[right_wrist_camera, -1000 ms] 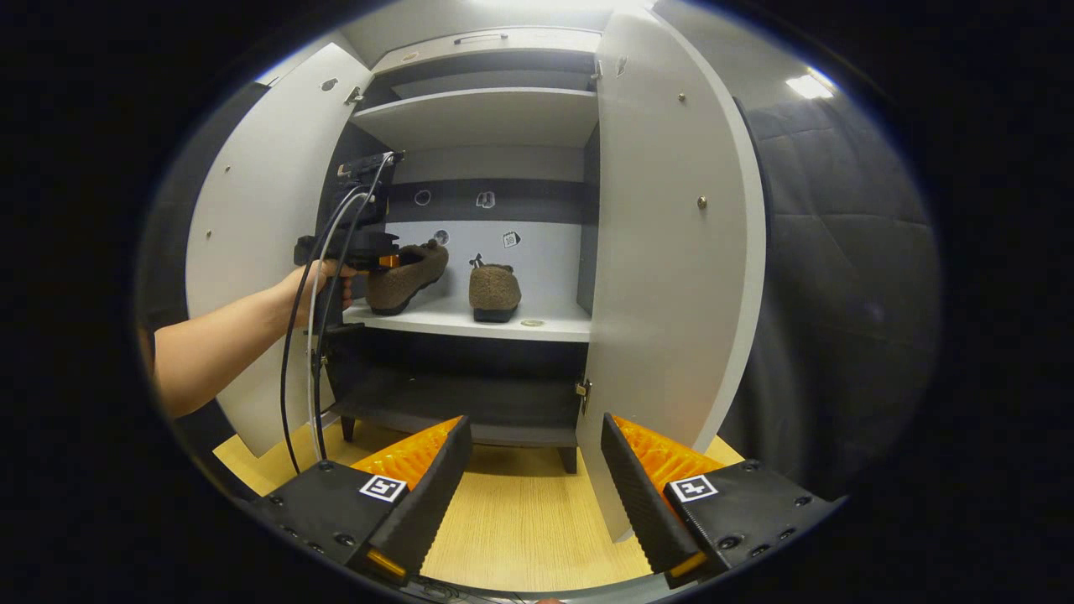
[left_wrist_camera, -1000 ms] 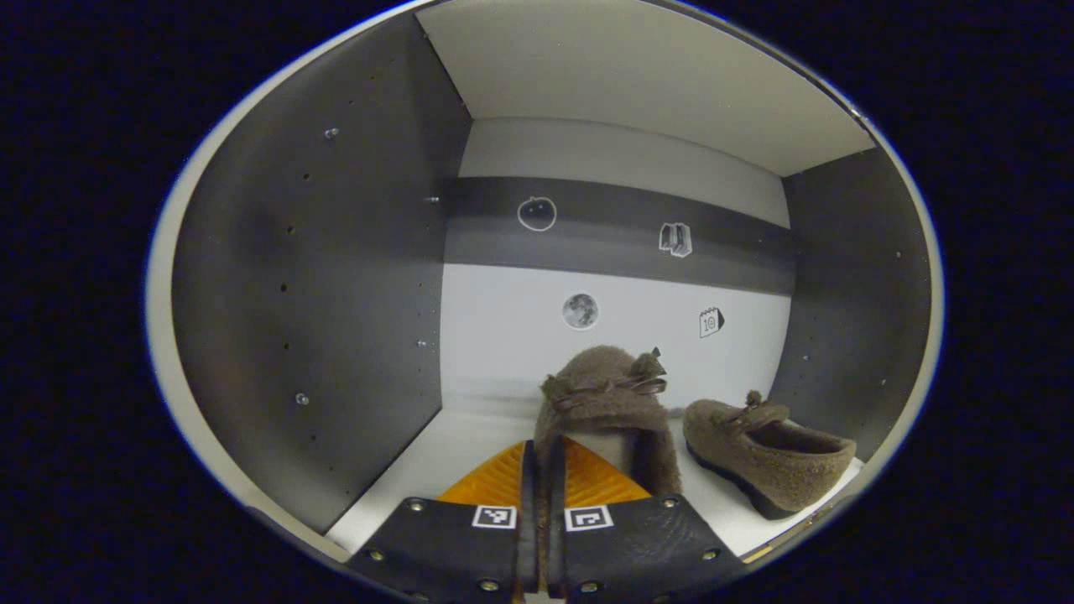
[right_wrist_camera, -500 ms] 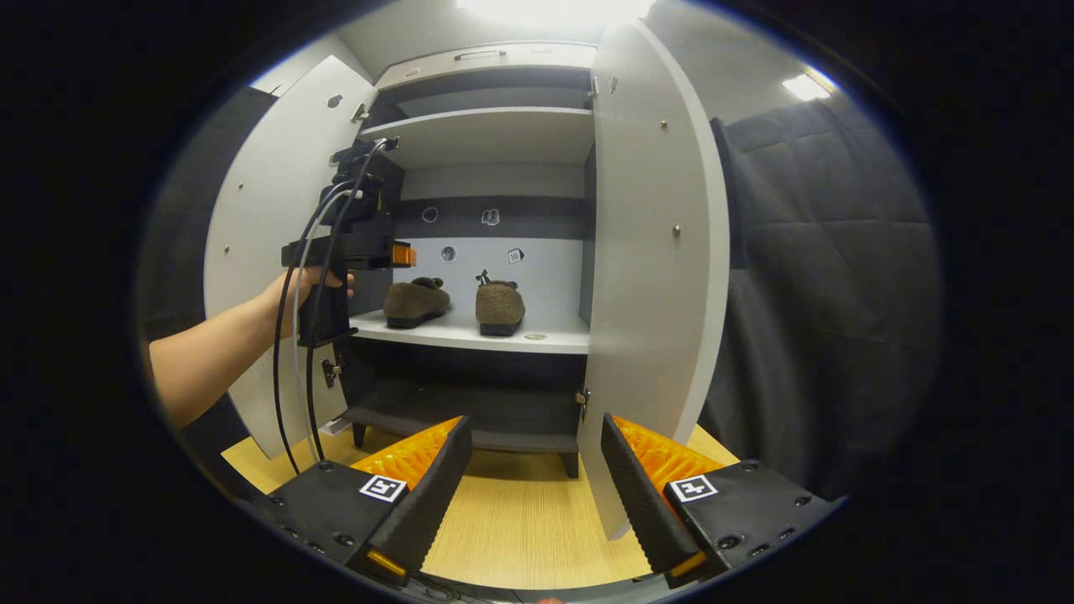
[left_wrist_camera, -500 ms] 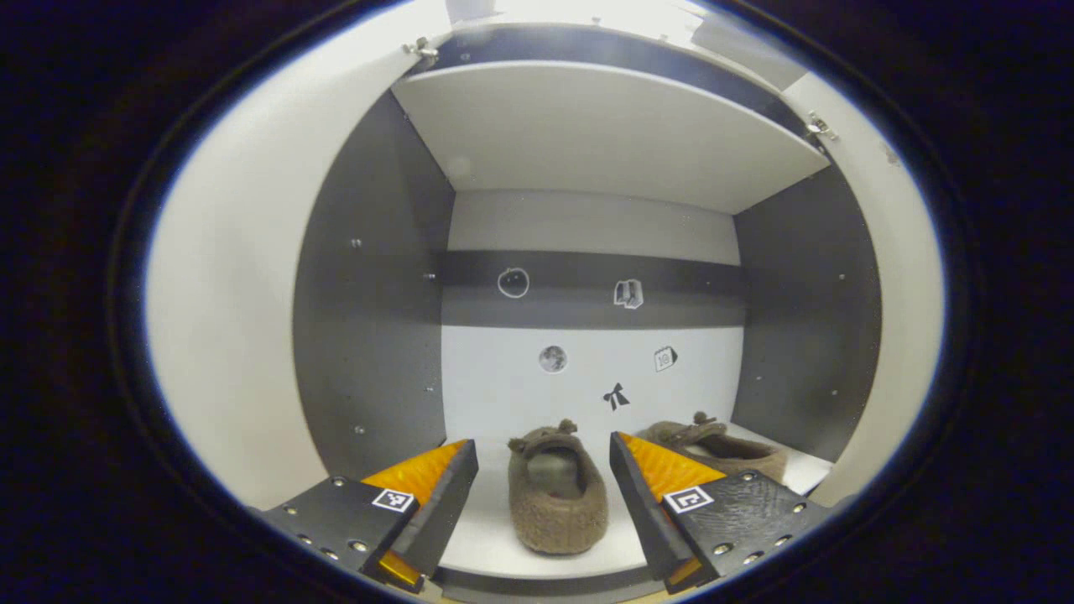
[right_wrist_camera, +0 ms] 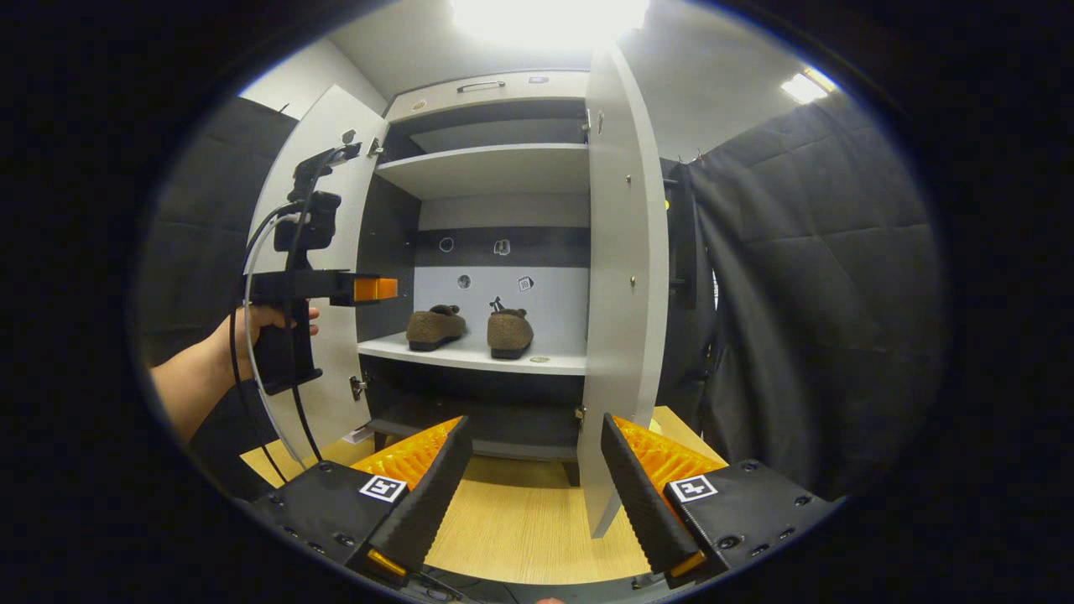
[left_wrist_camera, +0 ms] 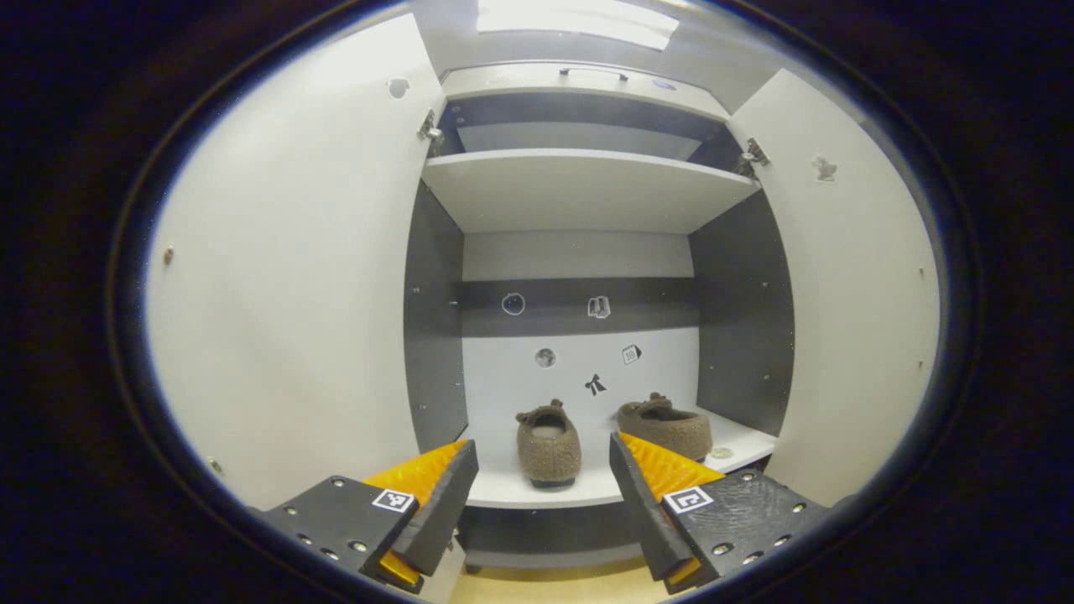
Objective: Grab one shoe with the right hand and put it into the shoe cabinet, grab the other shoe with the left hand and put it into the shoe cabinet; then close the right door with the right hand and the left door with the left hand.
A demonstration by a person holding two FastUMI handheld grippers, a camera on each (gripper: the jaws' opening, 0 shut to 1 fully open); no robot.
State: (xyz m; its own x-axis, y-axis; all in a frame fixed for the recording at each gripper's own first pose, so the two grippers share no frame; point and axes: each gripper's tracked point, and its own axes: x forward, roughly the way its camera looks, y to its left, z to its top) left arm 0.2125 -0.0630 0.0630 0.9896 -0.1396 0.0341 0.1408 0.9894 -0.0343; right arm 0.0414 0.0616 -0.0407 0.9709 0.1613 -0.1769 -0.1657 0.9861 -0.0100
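1. Both brown felt slippers, the left slipper [left_wrist_camera: 549, 442] and the right slipper [left_wrist_camera: 666, 425], sit side by side on the shoe cabinet's middle shelf [left_wrist_camera: 579, 491], soft and light.
2. The right door [right_wrist_camera: 615, 277] stands open; a stiff, light panel, best pushed near its free edge.
3. The right gripper [right_wrist_camera: 530, 470] hangs wide and empty before that door.
4. The left gripper [left_wrist_camera: 544, 491] is wide and empty before the shelf, beside the left door [left_wrist_camera: 285, 285].

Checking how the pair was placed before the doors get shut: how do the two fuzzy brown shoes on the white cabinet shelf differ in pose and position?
In the left gripper view, the left fuzzy brown shoe points straight toward the back wall, heel toward the camera, while the right fuzzy brown shoe is angled, showing more of its side. The left shoe sits nearer the shelf's front edge; the right one sits farther back, closer to the grey side wall. Both stand upright on the white shelf, apart and free of both grippers.
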